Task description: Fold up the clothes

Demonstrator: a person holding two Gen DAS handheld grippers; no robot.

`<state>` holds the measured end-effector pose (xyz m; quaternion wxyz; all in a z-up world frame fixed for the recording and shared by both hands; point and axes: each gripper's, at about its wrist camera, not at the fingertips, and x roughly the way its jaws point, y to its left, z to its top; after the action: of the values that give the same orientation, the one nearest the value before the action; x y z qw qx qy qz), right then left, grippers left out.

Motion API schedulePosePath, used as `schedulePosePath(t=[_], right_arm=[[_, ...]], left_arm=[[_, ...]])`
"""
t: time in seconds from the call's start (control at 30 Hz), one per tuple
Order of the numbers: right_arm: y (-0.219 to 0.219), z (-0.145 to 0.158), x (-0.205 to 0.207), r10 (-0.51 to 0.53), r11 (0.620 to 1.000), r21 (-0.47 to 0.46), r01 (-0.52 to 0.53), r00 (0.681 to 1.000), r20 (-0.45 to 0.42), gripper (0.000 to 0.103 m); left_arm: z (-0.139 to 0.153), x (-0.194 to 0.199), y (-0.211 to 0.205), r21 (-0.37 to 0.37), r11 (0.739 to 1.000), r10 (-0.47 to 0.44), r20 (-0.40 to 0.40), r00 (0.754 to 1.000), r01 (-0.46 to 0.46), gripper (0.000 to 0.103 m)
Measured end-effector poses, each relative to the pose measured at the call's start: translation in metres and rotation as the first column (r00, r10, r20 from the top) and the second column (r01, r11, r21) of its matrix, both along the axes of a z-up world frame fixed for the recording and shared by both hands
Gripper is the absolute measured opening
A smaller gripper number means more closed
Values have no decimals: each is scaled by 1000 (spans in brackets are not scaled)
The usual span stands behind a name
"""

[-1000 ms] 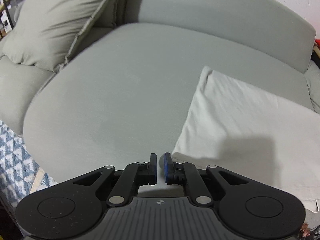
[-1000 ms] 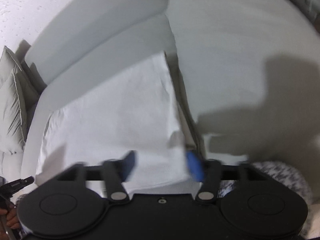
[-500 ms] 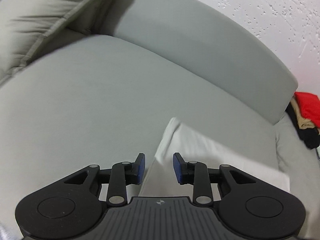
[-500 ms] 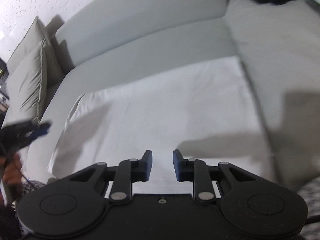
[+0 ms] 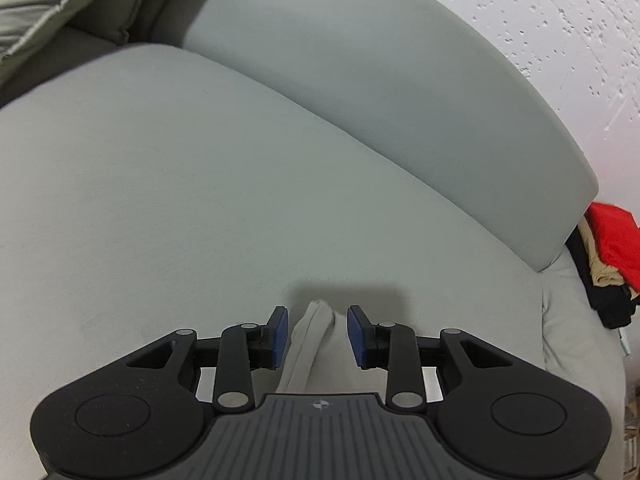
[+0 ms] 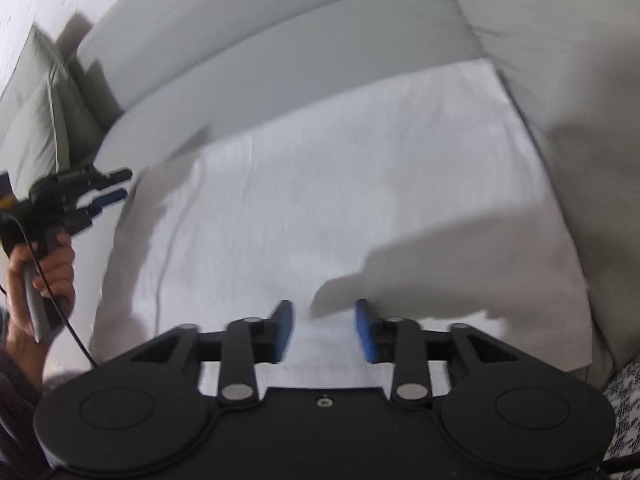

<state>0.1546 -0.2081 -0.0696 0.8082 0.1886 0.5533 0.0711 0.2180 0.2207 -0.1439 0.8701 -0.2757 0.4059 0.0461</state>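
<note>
Left gripper [image 5: 316, 334] shifted over white cloth [image 6: 360, 208] corner (unclenched, straddling it); right gripper [image 6: 324, 330] opening, empty.

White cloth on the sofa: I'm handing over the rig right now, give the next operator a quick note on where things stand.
Left gripper: open, fingers astride a raised corner of the white cloth, not pinching it.
Right gripper: jaws opening, nothing held; it hangs over the cloth's near edge.
Cloth: spread mostly flat on the grey sofa seat, with a few creases.
Pile of red and black clothes sits at the far end of the sofa, past the backrest.
Done: the cloth looks laid out; how many folds it has cannot be told.
Left: probably close on the corner and near edge, then fold.
</note>
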Motion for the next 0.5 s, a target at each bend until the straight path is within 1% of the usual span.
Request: schedulePosePath(t=[0.03,0.17,0.23,0.3,0.33,0.4,0.47,0.5], right_arm=[[-5,1,1,-26,1000,-1,26,1000,3,45],[-20,-7,5,-108,991,71,109,994,-20,45],[-21,-9,6,-114,991,70,115,993,-16,45],[-18,-9,6,-105,993,55,105,994,-10,47],[-16,-10,7,-96,994,46,96,995,-8,48],[-13,-11,8,-79,996,30,79,997,-5,49],[-14,-12,8,-68,998,17,68,998,-4,50],[-15,-12,9,-63,998,12,63,998,-3,50]], left_arm=[[-2,5,1,-9,1000,1,-7,1000,-1,29],[-11,20,-1,4,1000,-25,-42,999,25,23],[-17,27,-2,10,999,-34,-59,998,35,16],[-23,35,-1,16,999,-41,-71,997,42,13],[-24,36,0,22,999,-26,-71,997,27,3],[-24,34,4,24,1000,22,-56,998,-20,3],[-22,26,17,-25,996,84,-25,996,-85,3],[-23,21,24,-52,992,112,-21,993,-113,3]])
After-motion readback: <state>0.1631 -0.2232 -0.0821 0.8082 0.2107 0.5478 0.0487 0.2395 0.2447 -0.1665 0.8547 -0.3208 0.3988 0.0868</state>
